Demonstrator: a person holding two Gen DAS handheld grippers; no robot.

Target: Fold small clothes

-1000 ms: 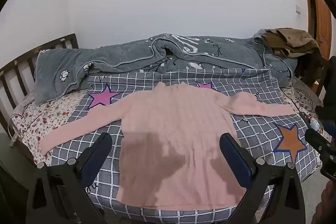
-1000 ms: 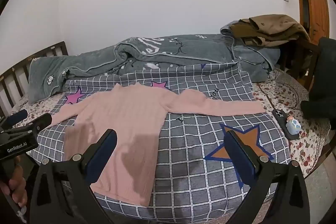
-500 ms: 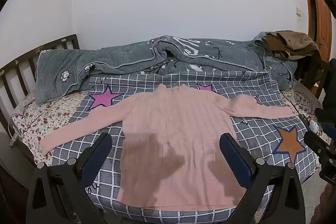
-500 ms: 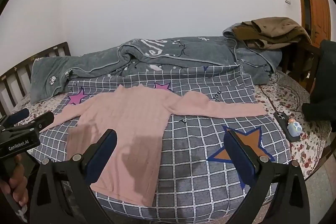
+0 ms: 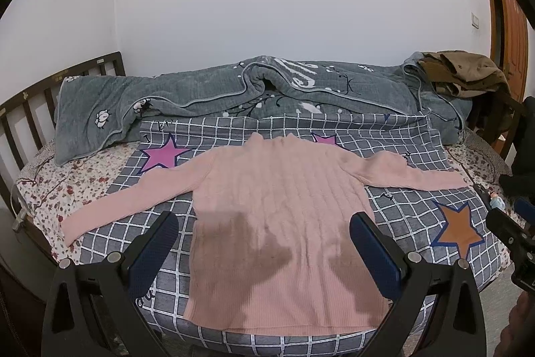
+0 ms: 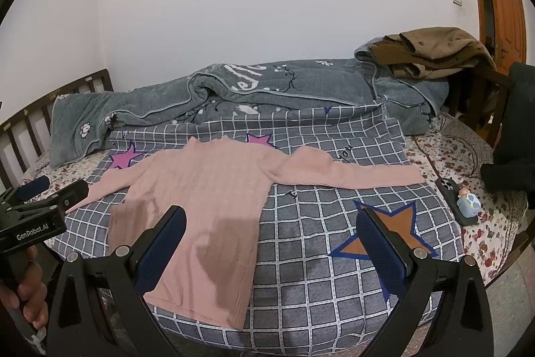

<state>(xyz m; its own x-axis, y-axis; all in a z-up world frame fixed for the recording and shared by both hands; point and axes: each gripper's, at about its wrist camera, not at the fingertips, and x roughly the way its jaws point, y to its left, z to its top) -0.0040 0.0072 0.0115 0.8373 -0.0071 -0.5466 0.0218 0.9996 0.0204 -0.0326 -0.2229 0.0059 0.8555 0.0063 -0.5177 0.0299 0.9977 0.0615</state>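
While the pale pink ribbed knit sweater point(image 5: 284, 216) lies flat and face-up on the grey checked star-print blanket point(image 6: 334, 273) across the bed, both sleeves stretched out sideways, no fold looks begun. The left tool point(image 5: 264, 243) hovers above the hem with its jaws spread wide and empty; the right tool point(image 6: 272, 240) hangs likewise spread, beyond the sweater's right edge. I judge the next move calls for pinching a sleeve cuff and carrying it across the chest. One sweater, two sleeves, two tools.

Each hand-held gripper point(image 5: 264, 253) has black arms, silver screws, blue textured pads point(image 6: 384, 243).
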